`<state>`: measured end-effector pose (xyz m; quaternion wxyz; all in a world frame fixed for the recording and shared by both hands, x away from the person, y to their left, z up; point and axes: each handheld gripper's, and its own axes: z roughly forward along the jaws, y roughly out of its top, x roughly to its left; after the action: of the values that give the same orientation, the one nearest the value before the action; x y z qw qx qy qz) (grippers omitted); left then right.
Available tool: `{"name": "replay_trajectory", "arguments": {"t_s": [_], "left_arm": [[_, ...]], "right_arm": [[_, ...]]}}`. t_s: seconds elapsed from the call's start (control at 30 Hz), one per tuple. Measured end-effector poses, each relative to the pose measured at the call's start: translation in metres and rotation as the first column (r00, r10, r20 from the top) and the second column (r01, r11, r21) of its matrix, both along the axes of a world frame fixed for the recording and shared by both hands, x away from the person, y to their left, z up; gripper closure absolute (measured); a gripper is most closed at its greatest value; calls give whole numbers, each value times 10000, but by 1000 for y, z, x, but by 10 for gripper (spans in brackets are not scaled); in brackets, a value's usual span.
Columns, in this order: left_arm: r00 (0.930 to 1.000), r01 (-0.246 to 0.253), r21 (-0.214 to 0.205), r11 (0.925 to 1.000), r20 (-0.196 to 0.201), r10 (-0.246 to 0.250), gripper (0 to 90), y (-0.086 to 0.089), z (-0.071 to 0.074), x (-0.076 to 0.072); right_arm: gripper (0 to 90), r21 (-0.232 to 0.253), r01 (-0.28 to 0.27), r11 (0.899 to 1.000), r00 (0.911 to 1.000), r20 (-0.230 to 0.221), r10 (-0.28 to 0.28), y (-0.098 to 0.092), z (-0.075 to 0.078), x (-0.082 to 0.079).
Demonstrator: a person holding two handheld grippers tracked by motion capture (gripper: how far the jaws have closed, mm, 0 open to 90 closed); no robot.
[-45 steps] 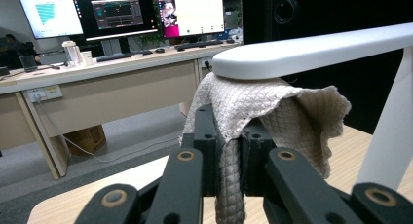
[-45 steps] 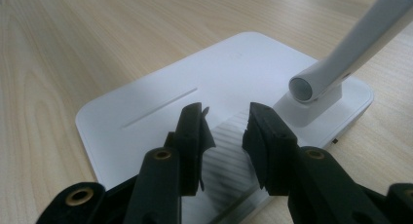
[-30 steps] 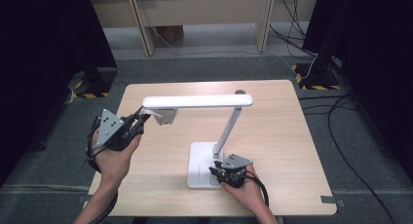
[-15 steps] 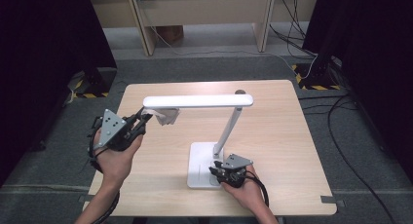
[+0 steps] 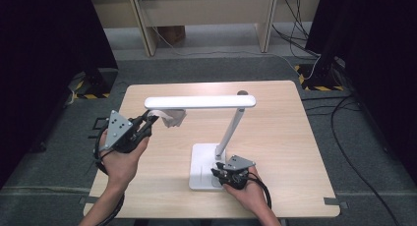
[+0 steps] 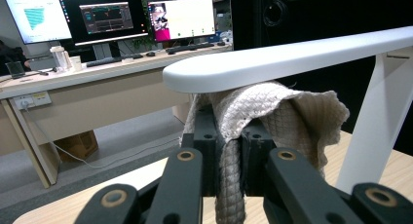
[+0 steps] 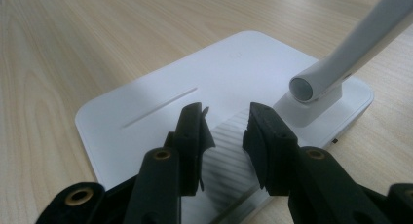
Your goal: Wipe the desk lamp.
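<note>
Cloth (image 6: 272, 112) sits bunched in the left gripper (image 5: 147, 124), jaws pinched tight on it, pressed up under the outer tip of the lamp head (image 5: 199, 102); likely wiping its underside, hence the raised, tilted hold. Lamp stands mid-table (image 5: 295, 132), arm (image 5: 231, 132) slanting down to the white base (image 5: 201, 164). Right gripper (image 7: 224, 136) rests on the base's near edge, jaws partly apart and gripping nothing, seemingly pinning the base so the lamp does not tip or slide.
</note>
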<state>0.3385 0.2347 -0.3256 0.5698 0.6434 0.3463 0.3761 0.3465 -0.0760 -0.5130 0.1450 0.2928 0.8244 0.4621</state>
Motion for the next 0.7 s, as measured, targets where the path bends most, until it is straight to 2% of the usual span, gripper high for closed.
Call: {"name": "replay_trajectory", "arguments": {"t_s": [0.7], "left_arm": [[9999,147,6,9999,-31,-147,806,-11,1,1]], "right_arm": [[671,15,2,10000,10000,10,-2,0,0,0]]}}
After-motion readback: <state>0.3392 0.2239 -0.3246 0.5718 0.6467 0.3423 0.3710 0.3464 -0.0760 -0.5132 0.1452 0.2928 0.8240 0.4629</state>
